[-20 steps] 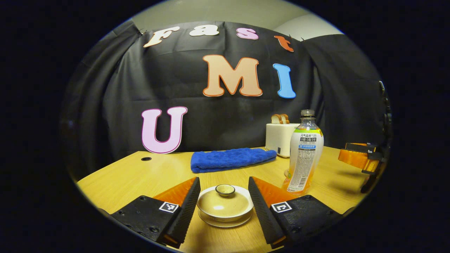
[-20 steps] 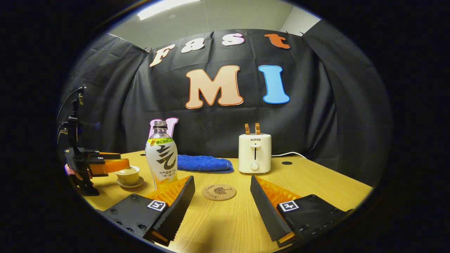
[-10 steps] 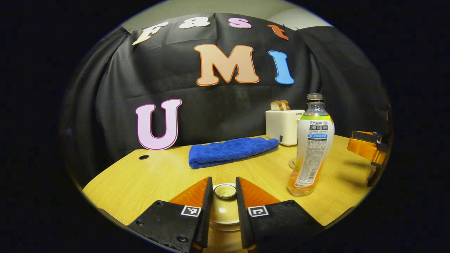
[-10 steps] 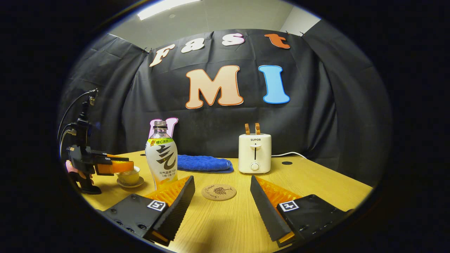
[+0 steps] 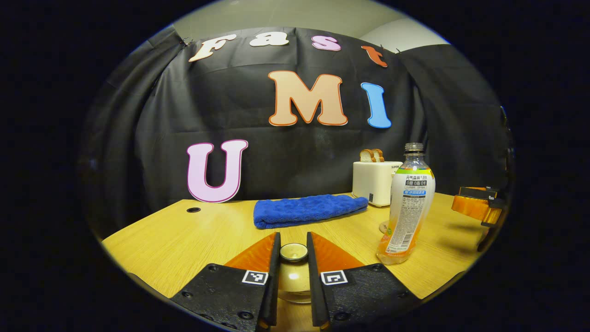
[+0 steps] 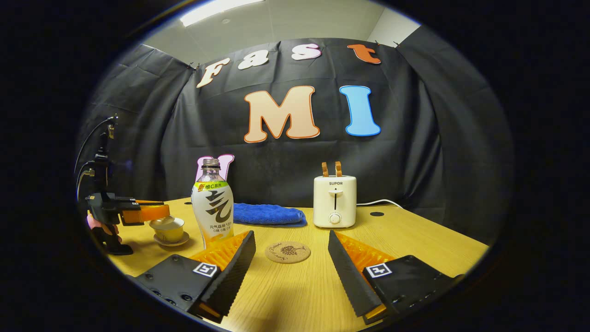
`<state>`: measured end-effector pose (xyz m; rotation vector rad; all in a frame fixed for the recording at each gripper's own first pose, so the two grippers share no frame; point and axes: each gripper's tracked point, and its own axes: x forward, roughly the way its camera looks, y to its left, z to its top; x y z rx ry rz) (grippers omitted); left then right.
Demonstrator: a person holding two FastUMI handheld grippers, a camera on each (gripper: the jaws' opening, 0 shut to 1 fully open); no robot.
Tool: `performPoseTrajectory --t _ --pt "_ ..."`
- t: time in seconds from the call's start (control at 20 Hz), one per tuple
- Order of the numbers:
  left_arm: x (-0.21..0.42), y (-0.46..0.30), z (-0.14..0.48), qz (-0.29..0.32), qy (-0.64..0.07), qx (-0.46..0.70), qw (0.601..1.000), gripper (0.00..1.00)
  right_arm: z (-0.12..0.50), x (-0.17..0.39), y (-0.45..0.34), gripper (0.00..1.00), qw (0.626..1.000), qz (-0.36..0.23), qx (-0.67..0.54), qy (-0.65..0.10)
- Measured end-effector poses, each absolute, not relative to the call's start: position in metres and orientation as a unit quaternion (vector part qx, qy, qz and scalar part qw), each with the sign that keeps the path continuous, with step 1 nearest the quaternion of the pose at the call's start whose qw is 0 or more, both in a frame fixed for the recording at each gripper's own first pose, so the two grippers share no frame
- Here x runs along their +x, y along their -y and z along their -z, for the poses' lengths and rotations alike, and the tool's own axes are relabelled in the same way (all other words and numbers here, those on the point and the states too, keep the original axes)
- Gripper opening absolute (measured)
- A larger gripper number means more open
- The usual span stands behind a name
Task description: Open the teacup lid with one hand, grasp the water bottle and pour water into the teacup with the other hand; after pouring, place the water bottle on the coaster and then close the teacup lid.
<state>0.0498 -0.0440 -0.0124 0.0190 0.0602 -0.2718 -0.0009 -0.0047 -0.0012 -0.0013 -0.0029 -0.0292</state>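
My left gripper (image 5: 293,252) is shut on the small knob of the cream teacup lid (image 5: 293,280), which sits between its fingers. From the right gripper view, that left gripper (image 6: 146,213) holds the lid just above the cream teacup (image 6: 169,232), which stands on its saucer. To the right of the cup stands the water bottle (image 5: 408,203) (image 6: 212,210), upright and with no cap. My right gripper (image 6: 291,236) is open and low over the table, the round cork coaster (image 6: 287,252) lying between its fingers. It stands right of the bottle and apart from it.
A folded blue cloth (image 5: 309,209) (image 6: 267,214) lies at the back of the wooden table (image 6: 415,240). A cream toaster (image 6: 334,201) with bread in it stands behind the coaster, its cord running off right. My right gripper (image 5: 477,210) appears at the far right.
My left gripper has closed from wide open onto the lid's knob, then risen slightly with the lid. The right gripper and the bottle have stayed put.
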Motion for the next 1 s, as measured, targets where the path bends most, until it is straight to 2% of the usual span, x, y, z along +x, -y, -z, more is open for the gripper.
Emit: performPoseTrajectory --t 0.1,0.15,0.25,0.35,0.4,0.45,0.8,0.85,0.9,1.0 --pt "0.047 0.033 0.011 0.12 -0.028 0.01 0.992 0.27 0.001 -0.001 0.0 0.99 1.0 0.005 0.0 0.002" --pt "0.045 0.027 0.01 0.111 -0.025 0.009 0.994 0.27 0.001 -0.001 -0.003 0.95 1.0 -0.002 0.0 0.001" --pt "0.038 0.012 0.006 0.09 -0.012 0.003 0.996 0.27 0.002 0.0 -0.008 1.0 1.0 -0.018 0.001 -0.001" --pt "0.033 0.001 0.001 0.076 0.004 -0.002 0.997 0.27 0.002 0.002 -0.017 0.99 0.999 -0.037 0.002 -0.002" --pt "0.03 -0.005 0.002 0.066 0.001 0.001 0.998 0.27 0.003 0.005 -0.024 0.95 0.999 -0.049 0.003 -0.003" --pt "0.028 -0.011 0.002 0.058 0.003 0.0 0.998 0.27 0.004 0.007 -0.03 1.0 0.998 -0.06 0.003 -0.003" --pt "0.025 -0.028 0.001 0.037 0.003 0.002 0.999 0.27 0.009 0.021 -0.085 0.99 0.99 -0.138 0.005 -0.012" --pt "0.025 -0.032 0.0 0.032 0.003 0.002 0.999 0.26 0.011 0.024 -0.091 0.95 0.989 -0.145 0.003 -0.018" --pt "0.024 -0.035 0.0 0.028 0.003 0.002 1.0 0.26 0.015 0.027 -0.098 1.0 0.988 -0.153 0.002 -0.028" --pt "0.023 -0.042 0.001 0.021 0.003 0.002 1.0 0.27 0.024 0.034 -0.108 0.99 0.985 -0.163 -0.005 -0.055"
